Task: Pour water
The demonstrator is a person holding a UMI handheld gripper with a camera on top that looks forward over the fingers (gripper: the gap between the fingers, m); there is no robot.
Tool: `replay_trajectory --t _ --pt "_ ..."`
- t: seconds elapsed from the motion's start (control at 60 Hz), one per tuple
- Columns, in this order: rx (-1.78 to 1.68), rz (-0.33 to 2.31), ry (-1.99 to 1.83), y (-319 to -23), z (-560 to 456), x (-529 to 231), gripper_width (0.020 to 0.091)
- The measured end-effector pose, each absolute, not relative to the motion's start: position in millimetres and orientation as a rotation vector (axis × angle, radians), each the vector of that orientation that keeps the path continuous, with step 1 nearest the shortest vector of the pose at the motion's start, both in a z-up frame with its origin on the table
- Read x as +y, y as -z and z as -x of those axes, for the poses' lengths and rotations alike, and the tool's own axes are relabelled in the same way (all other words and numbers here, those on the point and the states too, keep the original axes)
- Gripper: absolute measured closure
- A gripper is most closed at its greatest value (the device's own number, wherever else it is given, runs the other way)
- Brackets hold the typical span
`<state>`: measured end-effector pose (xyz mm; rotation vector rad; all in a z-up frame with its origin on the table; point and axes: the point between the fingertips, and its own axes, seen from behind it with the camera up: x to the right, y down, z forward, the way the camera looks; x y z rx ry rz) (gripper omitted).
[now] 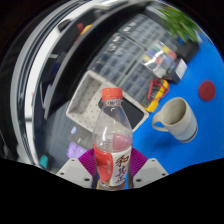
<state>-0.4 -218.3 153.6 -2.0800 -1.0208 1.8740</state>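
Note:
A clear plastic bottle (pixel 112 140) with a red cap and a red-and-white label stands between my fingers, tilted a little with the whole scene. My gripper (pixel 111 170) is shut on the bottle, both purple pads (pixel 83 158) pressing on its label. Beyond and to the right, a white mug (pixel 176 119) sits on the blue table (pixel 200 145), its handle toward the right and its opening facing up. The mug is apart from the bottle, ahead of the right finger.
A grey wire basket (pixel 92 100) stands behind the bottle. A yellow-and-red toy (pixel 157 95) lies behind the mug, and a red disc (pixel 207 90) lies farther right. A keyboard (pixel 135 50) and green leaves (pixel 180 22) sit at the table's far side.

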Motion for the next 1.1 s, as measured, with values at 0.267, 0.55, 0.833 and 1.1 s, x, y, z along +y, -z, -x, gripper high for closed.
replay_trajectory --t 0.267,0.55,0.833,1.1 --pt "-0.413 2.562 -2.243 -169 17 -197 0.0696" --pt "0.071 2.827 -2.310 -163 32 -186 0.0693" --pt "0.015 2.829 -2.263 -160 32 -186 0.0694" --pt "-0.729 2.309 -2.021 -211 33 -130 0.0693"
